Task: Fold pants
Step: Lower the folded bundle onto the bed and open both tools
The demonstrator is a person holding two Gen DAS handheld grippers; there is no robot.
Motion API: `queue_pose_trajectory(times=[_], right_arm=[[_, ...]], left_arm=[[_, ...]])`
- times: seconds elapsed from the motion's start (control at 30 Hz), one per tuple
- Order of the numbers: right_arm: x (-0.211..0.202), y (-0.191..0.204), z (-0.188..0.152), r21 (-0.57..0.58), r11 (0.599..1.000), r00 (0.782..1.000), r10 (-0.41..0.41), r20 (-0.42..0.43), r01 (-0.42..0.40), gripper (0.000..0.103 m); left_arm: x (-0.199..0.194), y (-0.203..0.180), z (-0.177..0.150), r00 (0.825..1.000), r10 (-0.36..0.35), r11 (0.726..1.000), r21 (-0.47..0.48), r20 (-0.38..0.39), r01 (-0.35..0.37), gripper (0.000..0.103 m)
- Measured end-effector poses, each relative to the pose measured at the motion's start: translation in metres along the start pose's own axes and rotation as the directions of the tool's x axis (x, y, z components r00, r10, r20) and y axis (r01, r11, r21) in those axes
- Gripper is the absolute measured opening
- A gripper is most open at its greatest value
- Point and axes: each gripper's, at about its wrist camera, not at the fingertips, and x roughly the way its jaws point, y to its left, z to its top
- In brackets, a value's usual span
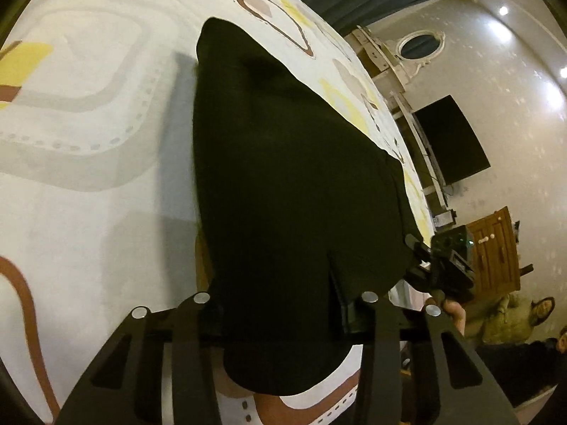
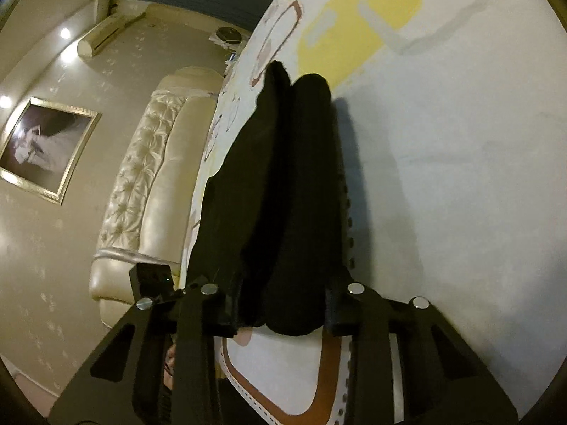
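Observation:
The black pants (image 1: pixel 283 184) are lifted off a patterned white bedspread (image 1: pixel 88 113). My left gripper (image 1: pixel 283 318) is shut on one end of the pants, and the fabric covers its fingertips. In the left wrist view my right gripper (image 1: pixel 418 258) pinches the cloth's right corner. In the right wrist view the pants (image 2: pixel 280 191) hang in two bunched folds and my right gripper (image 2: pixel 283 304) is shut on them. The left gripper's body (image 2: pixel 152 276) shows at the left.
The bedspread (image 2: pixel 443 177) has yellow, brown and grey shapes. A cream tufted headboard (image 2: pixel 141 194) and a framed picture (image 2: pixel 42 148) are to the left. A dark screen (image 1: pixel 450 141), a wooden cabinet (image 1: pixel 496 248) and people (image 1: pixel 524 318) are to the right.

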Motion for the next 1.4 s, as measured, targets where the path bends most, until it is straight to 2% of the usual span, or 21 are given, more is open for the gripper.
queue_pose_trajectory(times=[0.17, 0.43, 0.9, 1.4], right_arm=[[-0.01, 0.003, -0.011, 0.0, 1.0, 1.0, 0.003, 0.003, -0.003, 0.031], [-0.018, -0.01, -0.039, 0.033, 0.999, 1.0, 0.026, -0.009, -0.026, 0.031], [-0.016, -0.02, -0.043, 0.055, 0.998, 0.999, 0.036, 0.001, -0.036, 0.031], [-0.017, -0.024, -0.04, 0.07, 0.997, 0.999, 0.043, 0.006, -0.043, 0.031]], left_arm=[[-0.006, -0.008, -0.01, 0.999, 0.032, 0.999, 0.014, -0.01, -0.032, 0.04], [-0.012, -0.006, -0.027, 0.999, 0.034, 0.998, 0.043, -0.003, -0.034, 0.04], [-0.005, -0.004, -0.029, 1.0, -0.005, 0.999, 0.053, 0.025, 0.004, 0.041], [-0.006, -0.001, -0.034, 1.0, -0.008, 0.998, 0.056, 0.022, 0.006, 0.044]])
